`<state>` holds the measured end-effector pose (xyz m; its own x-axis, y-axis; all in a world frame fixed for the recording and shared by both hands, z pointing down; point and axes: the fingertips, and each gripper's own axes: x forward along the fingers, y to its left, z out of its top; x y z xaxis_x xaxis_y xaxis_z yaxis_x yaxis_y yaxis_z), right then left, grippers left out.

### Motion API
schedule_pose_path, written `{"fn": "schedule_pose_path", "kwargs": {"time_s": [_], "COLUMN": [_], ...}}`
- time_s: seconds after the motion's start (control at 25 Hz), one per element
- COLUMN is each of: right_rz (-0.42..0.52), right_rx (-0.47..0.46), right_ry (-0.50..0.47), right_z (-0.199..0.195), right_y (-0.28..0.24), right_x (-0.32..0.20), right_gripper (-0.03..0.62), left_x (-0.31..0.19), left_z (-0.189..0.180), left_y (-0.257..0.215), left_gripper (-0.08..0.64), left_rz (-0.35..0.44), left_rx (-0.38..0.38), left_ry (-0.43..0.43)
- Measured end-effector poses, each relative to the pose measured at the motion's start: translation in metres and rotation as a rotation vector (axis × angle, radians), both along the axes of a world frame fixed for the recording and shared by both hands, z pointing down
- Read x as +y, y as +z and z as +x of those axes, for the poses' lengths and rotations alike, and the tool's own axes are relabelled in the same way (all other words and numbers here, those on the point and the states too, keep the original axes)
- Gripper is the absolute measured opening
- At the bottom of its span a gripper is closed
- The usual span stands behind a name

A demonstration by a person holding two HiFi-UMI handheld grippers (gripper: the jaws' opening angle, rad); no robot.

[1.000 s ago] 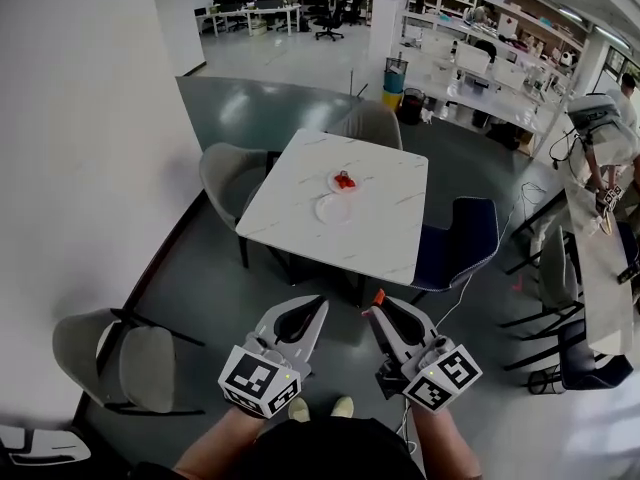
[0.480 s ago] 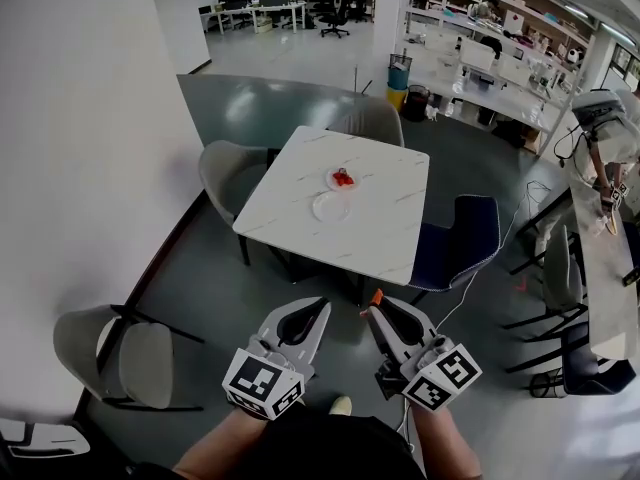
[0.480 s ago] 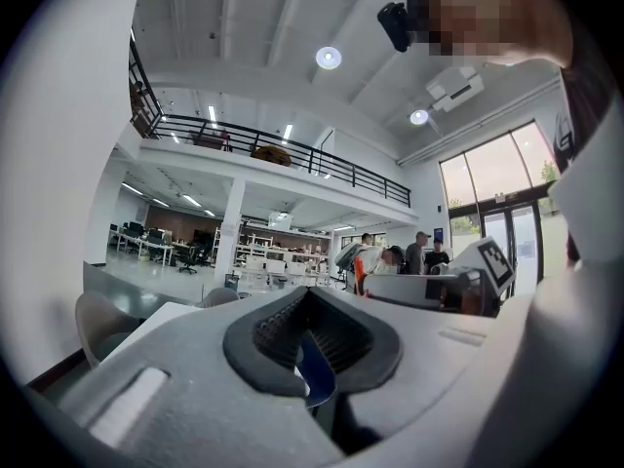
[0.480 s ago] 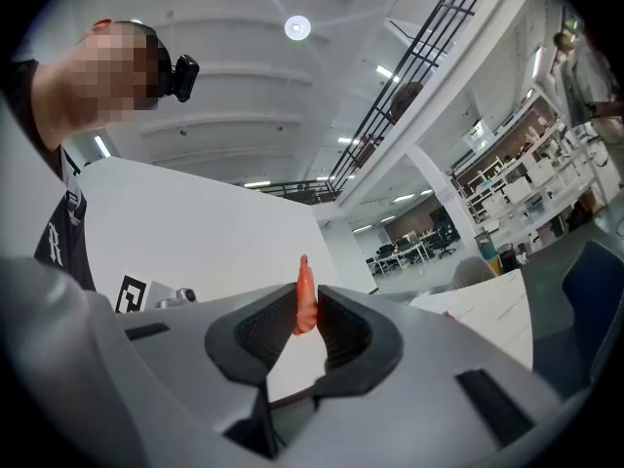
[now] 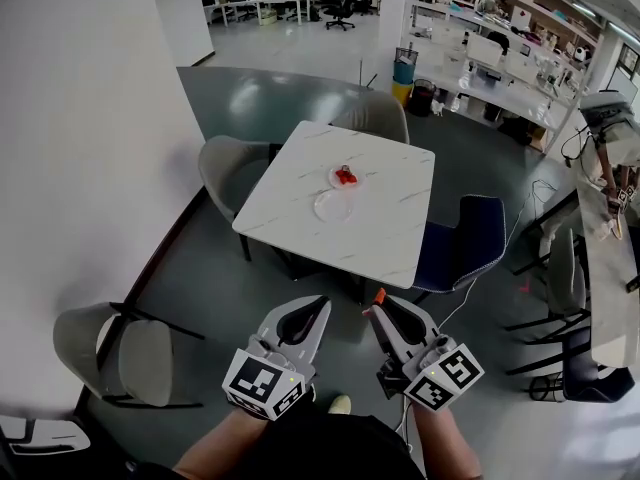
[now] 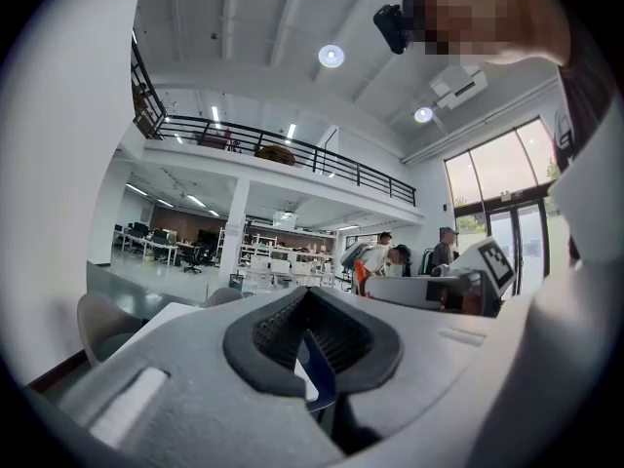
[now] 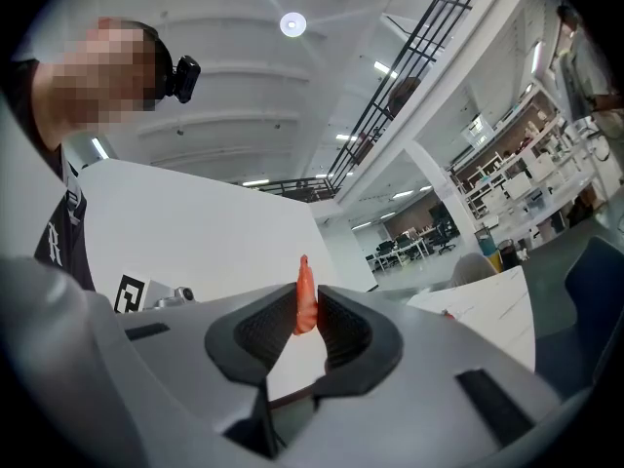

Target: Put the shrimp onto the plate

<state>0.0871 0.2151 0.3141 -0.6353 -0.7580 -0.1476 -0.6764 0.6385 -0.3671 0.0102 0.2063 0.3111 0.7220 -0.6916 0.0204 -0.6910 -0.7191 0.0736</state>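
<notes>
A white marble table (image 5: 375, 233) stands a few steps ahead. On it a small plate (image 5: 333, 173) holds red shrimp (image 5: 345, 177), and a bare white plate (image 5: 332, 206) sits just in front of it. Both grippers hover low in the head view, well short of the table. My right gripper (image 5: 378, 299) is shut on an orange shrimp (image 7: 304, 298) that sticks up past its tips (image 7: 307, 300). My left gripper (image 5: 320, 303) is shut with nothing between its pads (image 6: 308, 292).
Grey chairs stand at the table's left (image 5: 225, 173) and far side (image 5: 375, 120), a blue chair (image 5: 460, 240) at its right. Another grey chair (image 5: 120, 353) is near my left, by the white wall (image 5: 80, 118). A person (image 5: 612, 133) stands by a long counter (image 5: 610, 268) at right.
The head view has shifted slightly, so the table sits a little further right in frame. Both grippers keep the same pose, the right one still holding the shrimp.
</notes>
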Motion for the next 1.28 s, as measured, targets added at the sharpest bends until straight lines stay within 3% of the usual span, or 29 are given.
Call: {"fn": "schedule_pose_path", "kwargs": {"time_s": [0.36,0.92,1.28], "right_rz": [-0.023,-0.06,-0.12], "right_rx": [0.029,0.057,0.056], "right_ry": [0.0,0.095,0.113], "right_z": [-0.027,-0.067,-0.064], "right_y": [0.007,0.015,0.04], "right_x": [-0.077,-0.224,-0.282], "right_gripper": [0.069,0.069,0.069], "left_x": [-0.081,-0.236,-0.297], "left_z": [-0.022,-0.051,-0.049], "left_y": [0.008,0.019,0.047], "left_gripper": [0.008,0.008,0.008], "left_rz": [0.002,0.014,0.0], "left_rx": [0.013,-0.006,0.003], "left_ry": [0.003,0.112,0.12]}}
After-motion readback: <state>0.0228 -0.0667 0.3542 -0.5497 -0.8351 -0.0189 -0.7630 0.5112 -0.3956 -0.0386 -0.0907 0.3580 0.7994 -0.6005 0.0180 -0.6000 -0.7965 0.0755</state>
